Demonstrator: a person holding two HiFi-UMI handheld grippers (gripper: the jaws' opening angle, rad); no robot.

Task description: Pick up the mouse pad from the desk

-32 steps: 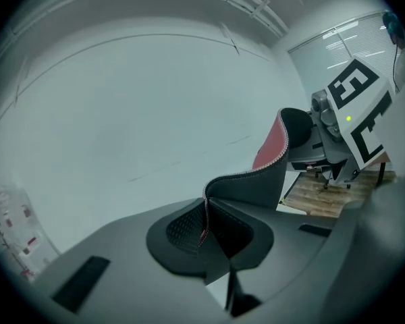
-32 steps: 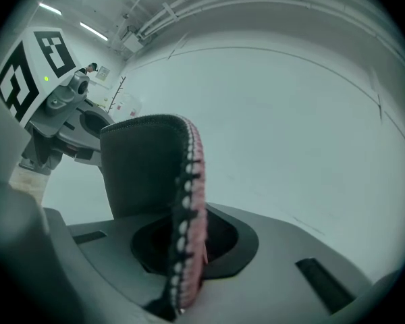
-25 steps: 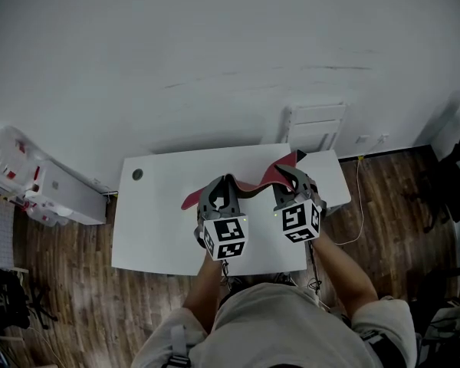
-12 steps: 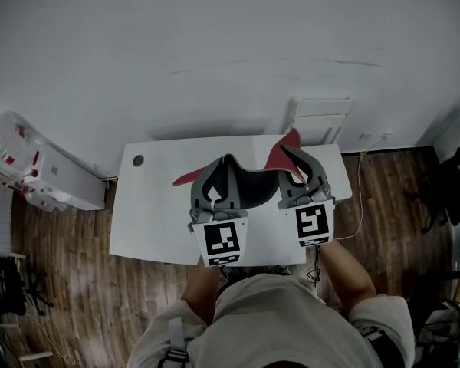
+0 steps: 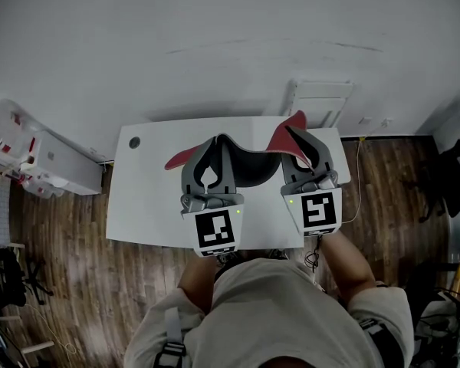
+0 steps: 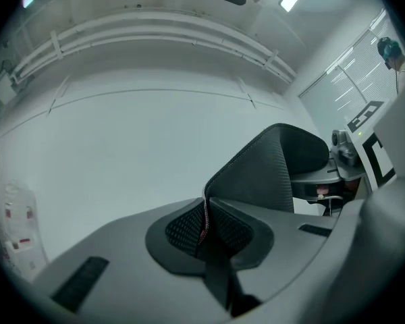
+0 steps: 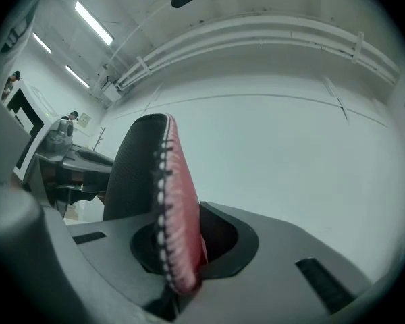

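The mouse pad (image 5: pixel 253 165), red on one face and black on the other, hangs in the air above the white desk (image 5: pixel 149 205), sagging between my two grippers. My left gripper (image 5: pixel 212 158) is shut on its left edge; in the left gripper view the black pad (image 6: pixel 270 174) rises from between the closed jaws. My right gripper (image 5: pixel 305 152) is shut on the right edge, where a red corner sticks up. The right gripper view shows the pad's red stitched edge (image 7: pixel 177 208) pinched in the jaws. No part of the pad touches the desk.
The desk has a round cable hole (image 5: pixel 134 142) at its far left corner. A white cabinet (image 5: pixel 57 167) and clear plastic bin (image 5: pixel 8 133) stand left of it. A white unit (image 5: pixel 322 102) is behind the desk, a black chair (image 5: pixel 452 179) at right, and a cable (image 5: pixel 358 186) on the wooden floor.
Both grippers have risen with the pad and tipped up toward level. The pad has come off the desk and now hangs higher between them.
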